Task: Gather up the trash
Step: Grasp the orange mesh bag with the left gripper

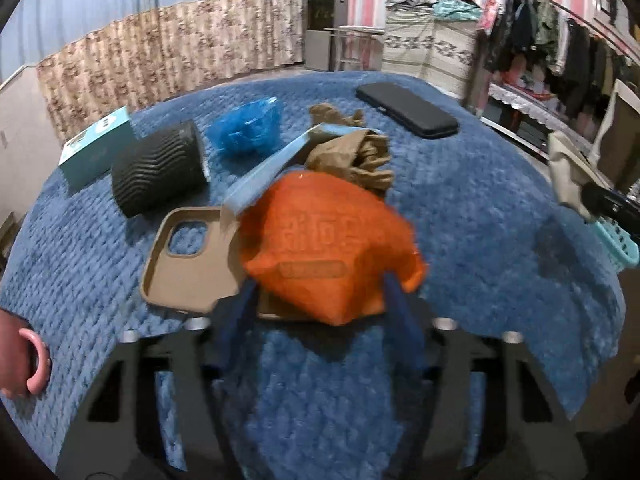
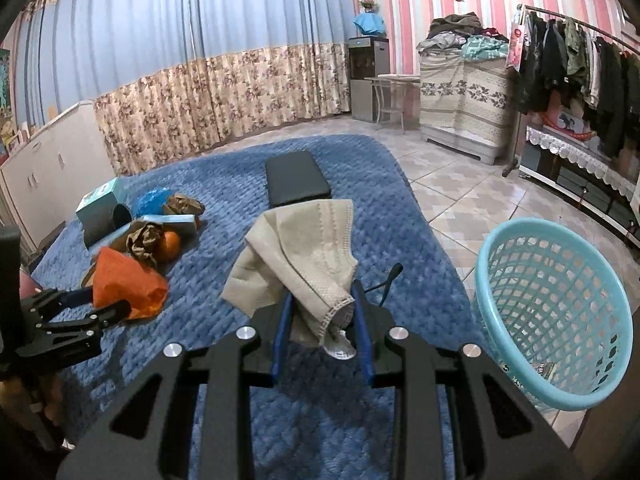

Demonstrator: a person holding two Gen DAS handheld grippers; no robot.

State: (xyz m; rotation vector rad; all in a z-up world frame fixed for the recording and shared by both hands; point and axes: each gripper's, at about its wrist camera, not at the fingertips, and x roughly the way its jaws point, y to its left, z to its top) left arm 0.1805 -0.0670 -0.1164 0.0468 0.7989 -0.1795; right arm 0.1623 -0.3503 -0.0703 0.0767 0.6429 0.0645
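My left gripper (image 1: 320,292) is shut on an orange plastic bag (image 1: 332,248), held just above the blue blanket (image 1: 480,216); it also shows in the right wrist view (image 2: 124,284). My right gripper (image 2: 324,320) is shut on a beige face mask (image 2: 300,256), held up left of the turquoise basket (image 2: 560,312). More trash lies on the blanket: crumpled brown paper (image 1: 356,156), a blue plastic bag (image 1: 246,126) and another brown wad (image 1: 334,114).
A tan phone case (image 1: 184,264), a black ribbed speaker (image 1: 160,168), a teal box (image 1: 96,148), a light blue box (image 1: 272,168), a black case (image 1: 406,108) and an orange fruit (image 2: 172,246) lie on the blanket. Tiled floor, a clothes rack (image 2: 580,64) stand right.
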